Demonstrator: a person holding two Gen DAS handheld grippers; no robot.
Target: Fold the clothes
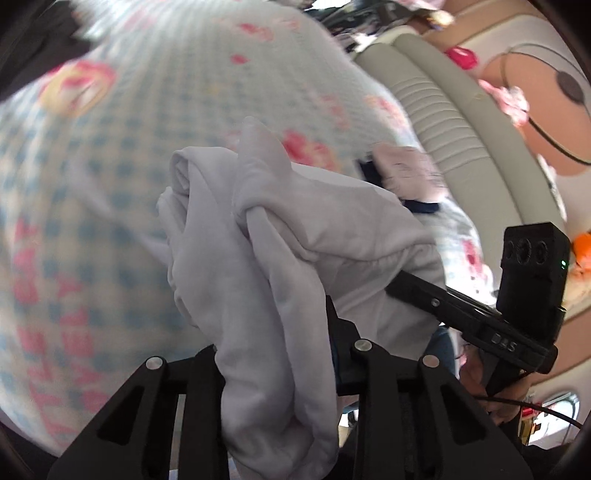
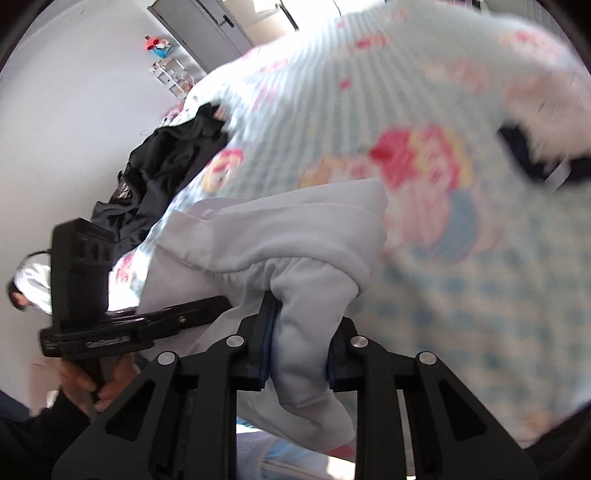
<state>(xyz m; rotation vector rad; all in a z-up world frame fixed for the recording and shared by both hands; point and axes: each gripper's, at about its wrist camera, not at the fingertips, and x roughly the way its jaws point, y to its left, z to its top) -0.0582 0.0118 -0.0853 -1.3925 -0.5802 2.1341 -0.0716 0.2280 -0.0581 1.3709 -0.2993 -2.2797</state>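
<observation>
A white garment [image 1: 258, 236] hangs bunched between both grippers above a bed with a blue-checked floral cover [image 1: 147, 110]. My left gripper [image 1: 275, 354] is shut on a thick fold of it; the cloth drapes over the fingers and hides the tips. The right gripper [image 1: 480, 317] shows at the right of the left wrist view, its tip under the cloth. In the right wrist view my right gripper [image 2: 299, 350] is shut on a fold of the white garment [image 2: 280, 240]. The left gripper [image 2: 147, 321] shows at the left there, its tip in the cloth.
A black garment [image 2: 162, 173] lies heaped on the bed's far side. A dark blue and pink garment [image 1: 402, 173] lies on the cover near a padded beige headboard [image 1: 443, 122]. A cartoon-print pillow [image 1: 535, 85] sits beyond. A white wall [image 2: 74, 110] and a grey cabinet [image 2: 207, 26] stand behind.
</observation>
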